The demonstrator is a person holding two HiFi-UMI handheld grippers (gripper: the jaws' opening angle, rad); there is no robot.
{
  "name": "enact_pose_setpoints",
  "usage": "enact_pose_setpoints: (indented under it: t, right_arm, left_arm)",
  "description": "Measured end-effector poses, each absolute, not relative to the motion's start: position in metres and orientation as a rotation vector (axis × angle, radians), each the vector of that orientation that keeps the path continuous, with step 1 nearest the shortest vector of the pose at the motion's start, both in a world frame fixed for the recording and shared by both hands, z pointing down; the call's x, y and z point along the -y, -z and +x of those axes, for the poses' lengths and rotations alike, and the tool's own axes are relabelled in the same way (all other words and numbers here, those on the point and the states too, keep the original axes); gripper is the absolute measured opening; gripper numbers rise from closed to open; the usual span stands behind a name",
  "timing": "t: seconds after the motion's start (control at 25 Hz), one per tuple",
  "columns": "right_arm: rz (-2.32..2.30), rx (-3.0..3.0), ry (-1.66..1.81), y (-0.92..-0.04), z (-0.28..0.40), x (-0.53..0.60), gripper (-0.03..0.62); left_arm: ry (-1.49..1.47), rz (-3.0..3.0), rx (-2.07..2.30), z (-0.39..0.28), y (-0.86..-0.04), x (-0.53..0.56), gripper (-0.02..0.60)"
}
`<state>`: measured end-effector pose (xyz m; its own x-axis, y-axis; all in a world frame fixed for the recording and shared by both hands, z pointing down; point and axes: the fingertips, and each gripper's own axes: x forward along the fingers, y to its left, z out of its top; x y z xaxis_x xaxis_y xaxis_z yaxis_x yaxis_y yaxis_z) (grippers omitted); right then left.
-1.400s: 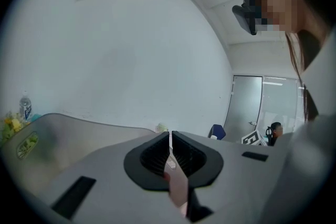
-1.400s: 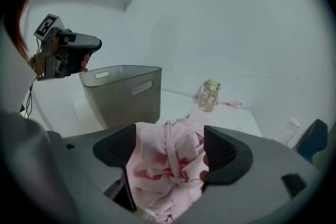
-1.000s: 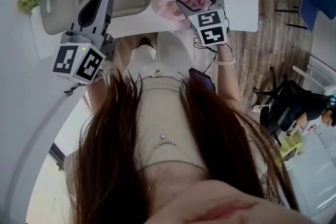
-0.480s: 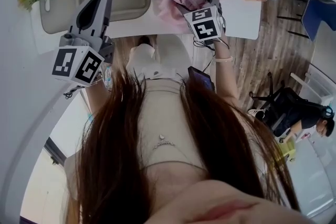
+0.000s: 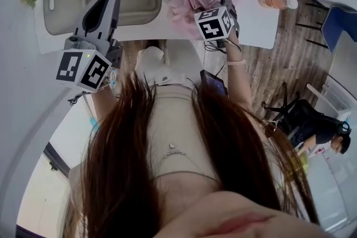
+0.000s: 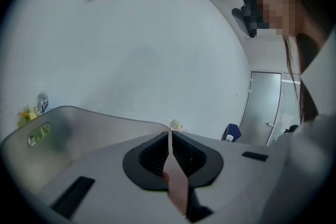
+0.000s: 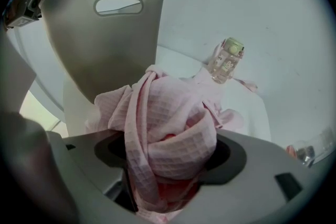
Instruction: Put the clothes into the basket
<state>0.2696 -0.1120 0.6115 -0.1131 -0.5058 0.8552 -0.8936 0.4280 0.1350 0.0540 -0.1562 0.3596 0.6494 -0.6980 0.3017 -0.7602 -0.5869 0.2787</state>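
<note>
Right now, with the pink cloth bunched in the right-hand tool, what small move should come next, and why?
Probably lift the right gripper a little: its jaws look closed on the pink cloth, which lies heaped on the table beside the basket, so it must clear the tall rim first.

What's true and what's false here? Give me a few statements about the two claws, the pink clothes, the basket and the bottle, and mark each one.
1. The right claw is shut on the pink clothes. True.
2. The pink clothes lie inside the basket. False: they are heaped on the white table beside the basket, and the basket looks empty.
3. The left claw grips the basket's handle. False: its jaws are together with nothing between them, and it touches nothing.
4. A bottle sits on the table, on the side of the clothes away from the basket. True.
</note>
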Motion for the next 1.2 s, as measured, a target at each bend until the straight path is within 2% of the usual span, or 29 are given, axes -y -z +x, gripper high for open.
enact_pose_setpoints:
  t: [0.08, 0.2, 0.32, 0.64, 1.2]
  right_arm:
    - [1.230, 1.756, -0.527, -0.611, 0.273, 0.112, 0.325]
    - [1.263, 1.763, -0.522, -0.608, 0.274, 0.112, 0.280]
    - [1.264, 1.789, -0.506, -0.606, 0.270, 0.109, 0.201]
    - [1.292, 1.873, -0.521, -0.580, 0.267, 0.115, 0.152]
    - [1.565, 1.890, -0.499, -0.504, 0.262, 0.121, 0.140]
  left_arm:
    - [-0.217, 2.483, 1.164, 0.054, -0.359, 0.156, 0.009]
    - [-0.206, 2.476, 1.183, 0.054, -0.358, 0.156, 0.009]
    - [-0.199, 2.472, 1.197, 0.055, -0.356, 0.155, 0.009]
    - [-0.158, 2.459, 1.271, 0.045, -0.344, 0.143, 0.009]
    - [-0.098, 2.567, 1.152, 0.019, -0.319, 0.163, 0.009]
